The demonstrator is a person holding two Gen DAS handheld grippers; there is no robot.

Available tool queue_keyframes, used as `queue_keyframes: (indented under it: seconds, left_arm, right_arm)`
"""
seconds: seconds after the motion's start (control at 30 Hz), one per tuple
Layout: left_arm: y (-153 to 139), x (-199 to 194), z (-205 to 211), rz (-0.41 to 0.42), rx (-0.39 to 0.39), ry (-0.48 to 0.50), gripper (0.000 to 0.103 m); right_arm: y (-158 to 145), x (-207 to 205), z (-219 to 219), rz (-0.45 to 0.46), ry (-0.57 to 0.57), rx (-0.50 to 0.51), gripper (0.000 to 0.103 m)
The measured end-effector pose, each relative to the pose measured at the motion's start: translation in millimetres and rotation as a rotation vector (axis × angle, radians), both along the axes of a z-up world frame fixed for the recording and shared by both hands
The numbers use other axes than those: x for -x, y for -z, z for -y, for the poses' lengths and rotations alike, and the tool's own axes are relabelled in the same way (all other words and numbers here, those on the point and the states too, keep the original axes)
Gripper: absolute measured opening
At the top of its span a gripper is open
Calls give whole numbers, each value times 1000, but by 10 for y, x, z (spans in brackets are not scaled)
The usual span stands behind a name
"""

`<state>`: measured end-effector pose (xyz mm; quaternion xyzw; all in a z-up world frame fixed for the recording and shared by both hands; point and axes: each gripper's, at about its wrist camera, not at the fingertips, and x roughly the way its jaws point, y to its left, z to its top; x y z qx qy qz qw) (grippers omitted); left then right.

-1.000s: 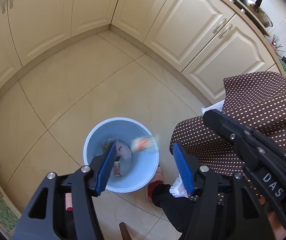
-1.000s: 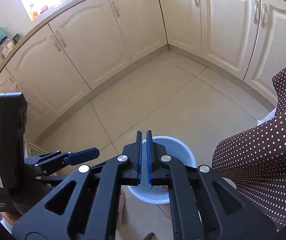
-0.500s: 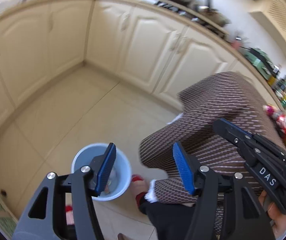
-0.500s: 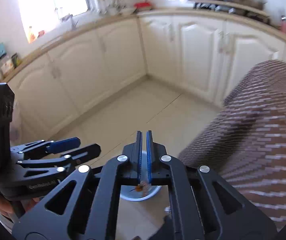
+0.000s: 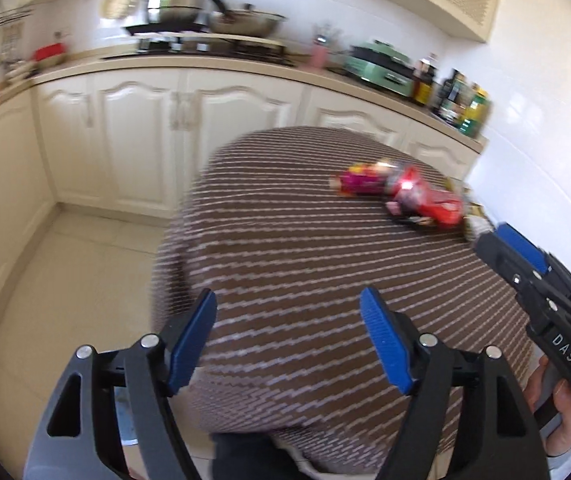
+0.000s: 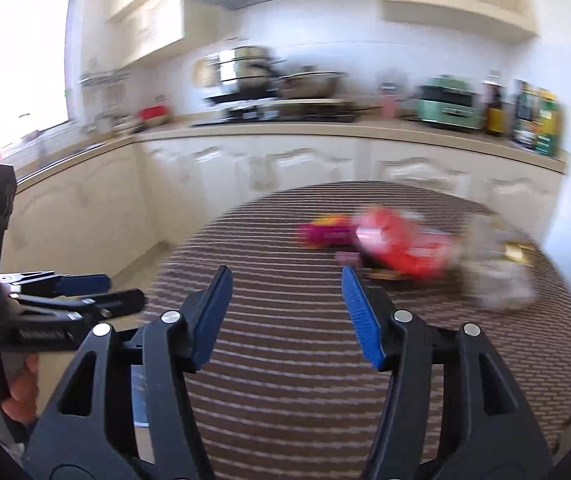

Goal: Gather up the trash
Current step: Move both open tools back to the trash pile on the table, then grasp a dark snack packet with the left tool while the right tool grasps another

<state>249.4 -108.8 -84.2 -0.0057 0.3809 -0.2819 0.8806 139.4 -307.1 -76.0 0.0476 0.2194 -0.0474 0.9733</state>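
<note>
– Both sets of tongs are empty and spread wide, the left tongs (image 5: 287, 336) and the right tongs (image 6: 285, 312) alike, low over the near side of the counter (image 5: 305, 272) with its brown cloth.

– And the trash?

– Far right on that counter: a red wrapper (image 6: 401, 248), a pink packet (image 6: 325, 234) just left of it, something pale and crumpled (image 6: 497, 280) to its right, too blurred to name.

– Which first?

– The red one, I'd guess. Come in level, straddle a raised fold, close firmly; crinkly film slips. Keep the other tongs clear so they don't collide.
</note>
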Motion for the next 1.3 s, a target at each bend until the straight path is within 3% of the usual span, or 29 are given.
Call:
queue_keyframes:
  seconds: [0.13, 0.23, 0.57, 0.83, 0.97, 1.3]
  left_arm:
    - [18, -125, 543, -10, 0, 34, 73]
    - [49, -216, 841, -21, -10, 56, 73]
    - [188, -654, 1438, -80, -4, 60, 72]
    - [385, -969, 1779, -180, -13, 71, 47]
    - [416, -995, 1878, -196, -13, 108, 11]
    - [253, -721, 1278, -130, 18, 78, 10]
  right_arm:
    - [74, 177, 644, -36, 146, 2, 64]
    - [177, 174, 929, -69, 183, -17, 64]
    - [353, -68, 1245, -137, 159, -29, 65]
    - [338, -375, 1110, -209, 84, 35, 65]
    - [331, -495, 1042, -208, 71, 42, 65]
    - [373, -784, 573, -259, -75, 104, 65]
